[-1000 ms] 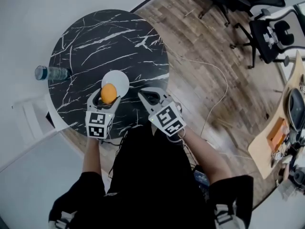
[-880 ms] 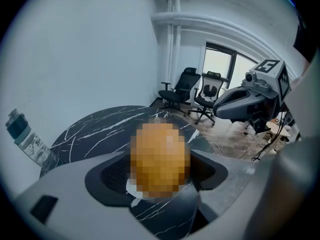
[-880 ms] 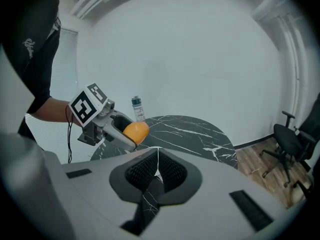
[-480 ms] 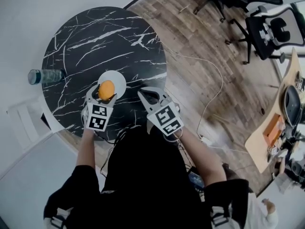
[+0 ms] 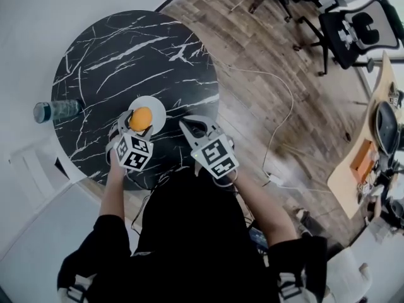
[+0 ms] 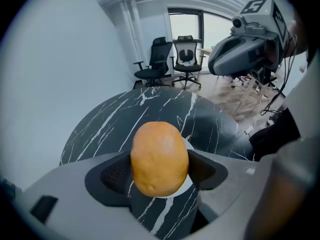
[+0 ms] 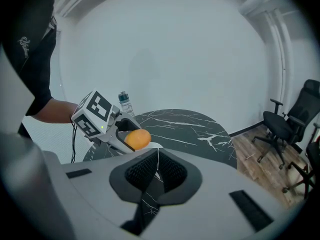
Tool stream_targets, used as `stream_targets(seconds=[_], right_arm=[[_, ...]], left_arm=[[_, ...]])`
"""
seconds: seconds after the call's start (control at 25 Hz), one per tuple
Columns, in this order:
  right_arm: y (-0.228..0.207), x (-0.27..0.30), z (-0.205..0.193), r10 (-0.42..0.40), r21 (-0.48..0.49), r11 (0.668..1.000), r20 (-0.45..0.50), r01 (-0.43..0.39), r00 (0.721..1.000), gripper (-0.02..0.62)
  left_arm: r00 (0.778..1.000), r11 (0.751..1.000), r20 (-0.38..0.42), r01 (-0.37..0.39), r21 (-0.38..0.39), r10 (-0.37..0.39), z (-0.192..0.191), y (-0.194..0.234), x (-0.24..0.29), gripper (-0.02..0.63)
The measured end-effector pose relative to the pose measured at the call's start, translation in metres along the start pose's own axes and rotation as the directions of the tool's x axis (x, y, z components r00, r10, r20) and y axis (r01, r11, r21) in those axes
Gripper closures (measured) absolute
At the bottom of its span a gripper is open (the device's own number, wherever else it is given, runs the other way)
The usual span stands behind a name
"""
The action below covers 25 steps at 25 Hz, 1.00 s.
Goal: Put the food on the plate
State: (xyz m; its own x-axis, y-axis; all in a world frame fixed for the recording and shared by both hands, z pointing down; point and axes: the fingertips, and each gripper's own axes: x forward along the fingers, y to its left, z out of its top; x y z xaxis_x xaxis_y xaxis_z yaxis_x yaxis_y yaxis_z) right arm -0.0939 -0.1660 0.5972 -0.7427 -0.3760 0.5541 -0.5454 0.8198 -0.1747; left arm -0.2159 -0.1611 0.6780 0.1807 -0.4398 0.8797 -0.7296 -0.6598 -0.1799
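An orange-brown potato (image 6: 159, 158) is clamped between the jaws of my left gripper (image 5: 140, 120), which is shut on it. In the head view the potato (image 5: 140, 118) hangs over the near part of a small white plate (image 5: 153, 108) on the black marble table (image 5: 126, 55). A strip of the plate (image 6: 188, 184) shows just below the potato in the left gripper view. My right gripper (image 5: 194, 129) hovers beside the plate on its right, shut with nothing held; its pads (image 7: 172, 171) meet. From the right gripper view I see the left gripper (image 7: 132, 134) and the potato (image 7: 138, 138).
A water bottle (image 5: 55, 110) lies at the table's left edge and shows as a bottle (image 7: 125, 103) behind the left gripper. Office chairs (image 5: 353, 30) stand on the wood floor at the far right. A white cable (image 5: 278, 125) runs across the floor. A wooden desk (image 5: 369, 163) is at right.
The left gripper with the potato has moved forward, further over the plate. The right gripper has kept its place beside it.
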Motion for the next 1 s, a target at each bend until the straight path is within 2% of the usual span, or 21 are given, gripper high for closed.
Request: stream_targets(seconds=[0.12,0.36,0.64,1.0], right_arm=[[-0.002,0.004,0.0,-0.014,0.018,1.0,0.005,0.014,1.0,0.598],[-0.001,0.011,0.0,-0.028,0.041,0.999,0.002,0.028,1.0,0.598],[0.002,0.017,-0.004,-0.042,0.061,0.997,-0.003,0.042,0.999,0.598],[0.002,0.012,-0.007,-0.058,0.069,0.996,-0.011,0.059,0.998,0.598]], left_arm=[[1.0,0.999,-0.006,0.024,0.043,-0.024,0.0,-0.002,0.007,0.264],[0.997,0.996,-0.046,0.058,0.063,-0.056,-0.01,-0.003,0.027,0.264],[0.992,0.982,-0.1,0.093,0.164,-0.077,-0.019,-0.008,0.042,0.264],[0.99,0.978,-0.11,0.108,0.179,-0.089,-0.022,-0.012,0.049,0.264]])
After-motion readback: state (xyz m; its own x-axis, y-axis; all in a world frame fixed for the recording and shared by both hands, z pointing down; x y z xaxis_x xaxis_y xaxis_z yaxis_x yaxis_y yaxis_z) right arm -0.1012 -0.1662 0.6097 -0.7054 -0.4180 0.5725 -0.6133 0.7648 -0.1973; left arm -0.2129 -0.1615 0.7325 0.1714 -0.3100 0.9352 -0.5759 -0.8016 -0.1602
